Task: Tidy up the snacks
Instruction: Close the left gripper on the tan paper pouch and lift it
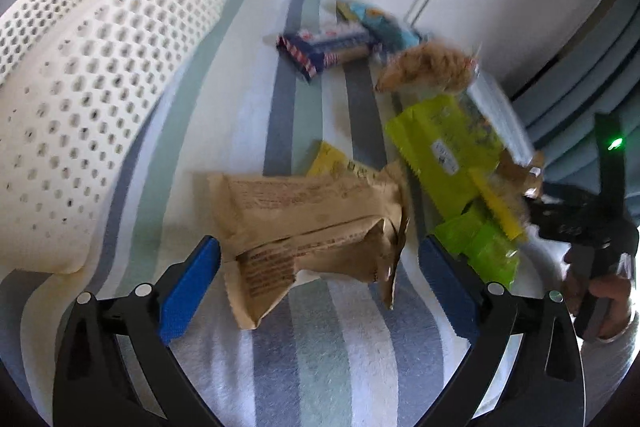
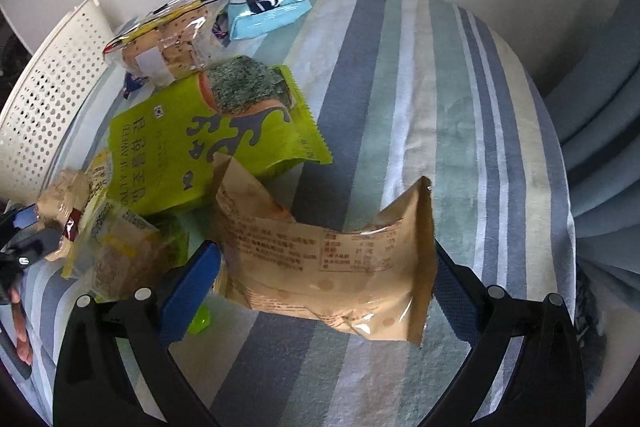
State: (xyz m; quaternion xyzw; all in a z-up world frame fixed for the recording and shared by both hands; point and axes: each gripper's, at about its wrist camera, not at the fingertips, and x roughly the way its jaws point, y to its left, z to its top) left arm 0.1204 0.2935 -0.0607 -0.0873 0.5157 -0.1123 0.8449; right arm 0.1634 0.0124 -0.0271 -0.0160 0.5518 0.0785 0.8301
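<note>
Tan snack packet (image 2: 332, 263) lies on the striped desk (image 2: 420, 107) between the wide-open, empty right hand-held gripper (image 2: 324, 291) fingers, apparently positioned for pickup toward the white basket (image 2: 48, 95); left hand-held gripper (image 1: 320, 287) likewise open around another tan packet (image 1: 304, 227).

Crumpled tan snack packet (image 2: 332, 259) beside green seaweed pack (image 2: 208, 143)

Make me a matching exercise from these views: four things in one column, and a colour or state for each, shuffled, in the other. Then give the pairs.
Things:
1. flat seaweed snack packet
2. perforated plastic basket
3. crinkled paper-look snack pouch
4. left claw

Descriptions:
A. tan with printed text
B. open, blue pads
C. lime green
D. cream white, full of holes

Pairs: 1-C, 2-D, 3-A, 4-B
</note>
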